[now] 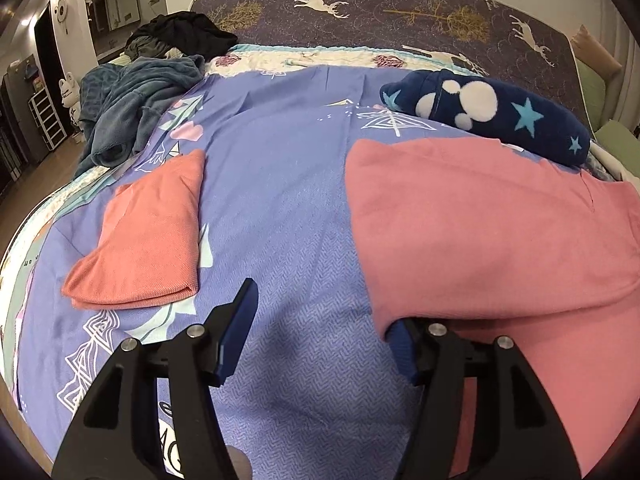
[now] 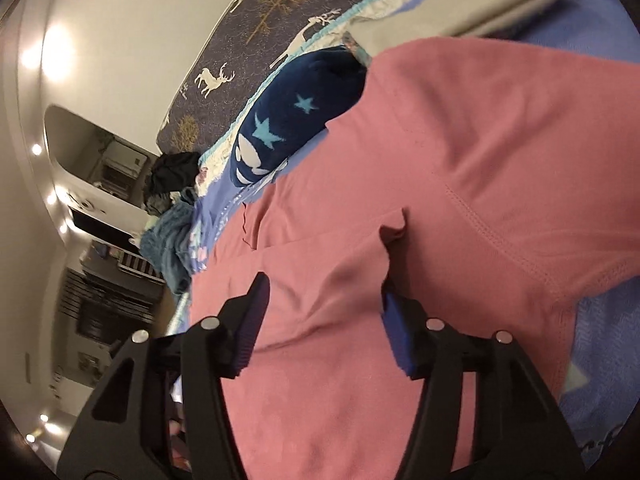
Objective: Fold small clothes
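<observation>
A large pink garment (image 1: 480, 232) lies spread on the blue patterned bedsheet (image 1: 280, 184), right of centre. My left gripper (image 1: 320, 312) is open at the garment's near left edge, with only bedsheet between its fingers; its right fingertip sits under the pink hem. A folded salmon garment (image 1: 148, 232) lies flat to the left. In the right wrist view my right gripper (image 2: 324, 292) is open low over the pink garment (image 2: 460, 140). Pink cloth lies loose between its fingers, and a small raised fold stands beside the right fingertip (image 2: 390, 308).
A navy fleece piece with stars (image 1: 492, 112) (image 2: 296, 120) lies behind the pink garment. A teal blanket (image 1: 140, 96) and dark clothes (image 1: 180, 32) are heaped at the far left corner. A deer-print mattress (image 1: 400, 8) leans at the back. Grey folded fabric (image 2: 480, 8) lies far right.
</observation>
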